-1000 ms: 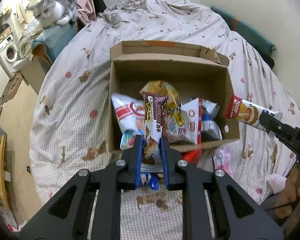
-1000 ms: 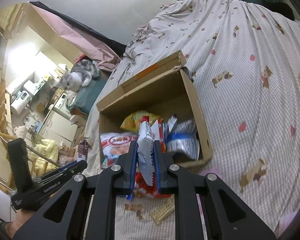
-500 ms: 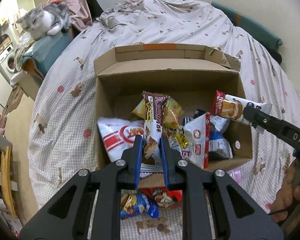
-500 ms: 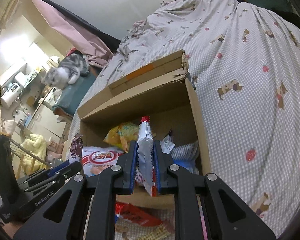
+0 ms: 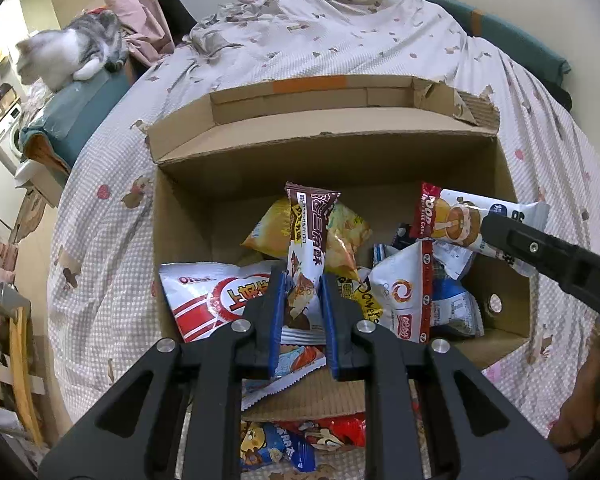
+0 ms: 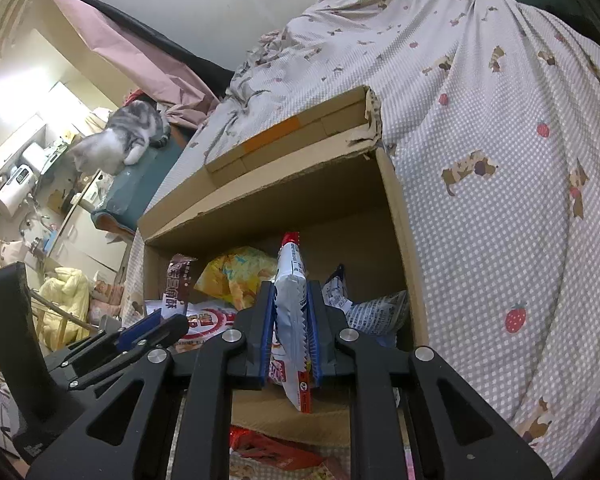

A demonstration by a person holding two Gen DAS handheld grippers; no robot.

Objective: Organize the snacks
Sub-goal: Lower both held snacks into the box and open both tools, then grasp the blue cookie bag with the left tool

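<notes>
An open cardboard box (image 5: 188, 236) (image 6: 396, 216) lies on the bed, with several snack bags inside. My left gripper (image 5: 302, 300) is shut on a brown and white snack bar (image 5: 309, 240), held upright over the box's near edge. That bar (image 6: 178, 280) and the left gripper (image 6: 152, 328) also show at the lower left of the right wrist view. My right gripper (image 6: 291, 320) is shut on a white snack packet with a red end (image 6: 292, 280), over the box's right side. In the left wrist view that packet (image 5: 456, 220) hangs from the right gripper's finger (image 5: 540, 252).
Loose snack packets (image 5: 284, 444) (image 6: 272, 452) lie on the checked bedspread (image 6: 500, 200) before the box. A grey and white cat (image 5: 72, 52) (image 6: 120, 140) sits on a teal cushion left of the bed. A person's hand (image 5: 588, 412) shows at the lower right.
Both grippers have moved forward and down toward the box, each keeping its snack. The box now looms larger, and the right gripper's packet has come in over the box's right side.
</notes>
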